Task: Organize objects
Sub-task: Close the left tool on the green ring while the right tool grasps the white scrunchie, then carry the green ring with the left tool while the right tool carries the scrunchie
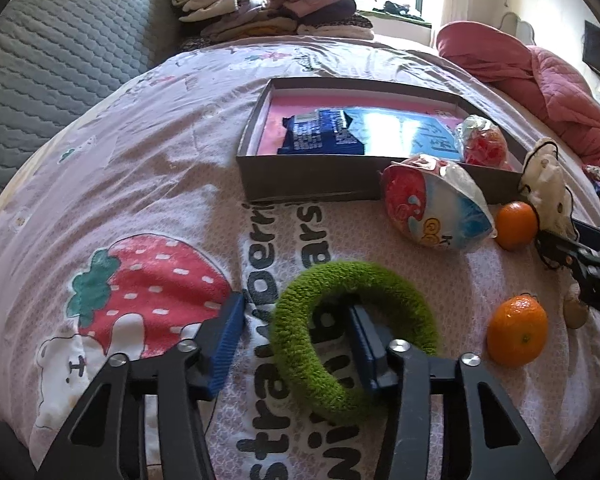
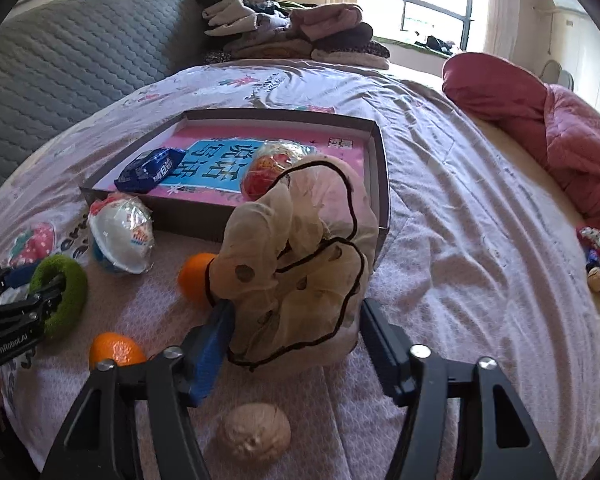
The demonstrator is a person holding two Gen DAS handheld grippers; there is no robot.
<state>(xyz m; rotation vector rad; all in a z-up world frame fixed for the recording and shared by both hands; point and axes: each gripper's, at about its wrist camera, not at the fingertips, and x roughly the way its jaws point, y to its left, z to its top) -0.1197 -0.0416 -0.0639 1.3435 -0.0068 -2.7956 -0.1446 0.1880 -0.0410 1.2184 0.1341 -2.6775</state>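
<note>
A bed with a strawberry-print sheet point(image 1: 148, 184) fills the room. A shallow box point(image 1: 312, 178) lies at twelve o'clock. The left gripper point(image 1: 296, 340), half open, straddles one side of a green scrunchie point(image 1: 352, 344); the right gripper point(image 2: 296, 340), half open, brackets a cream scrunchie point(image 2: 300, 280). Next, I judge: close, lift, carry to box. Two oranges point(image 1: 518, 330), one walnut point(image 2: 254, 432).

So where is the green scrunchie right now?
The green scrunchie lies on the bedsheet in front of the box, with one finger of the left gripper inside its ring.
</note>
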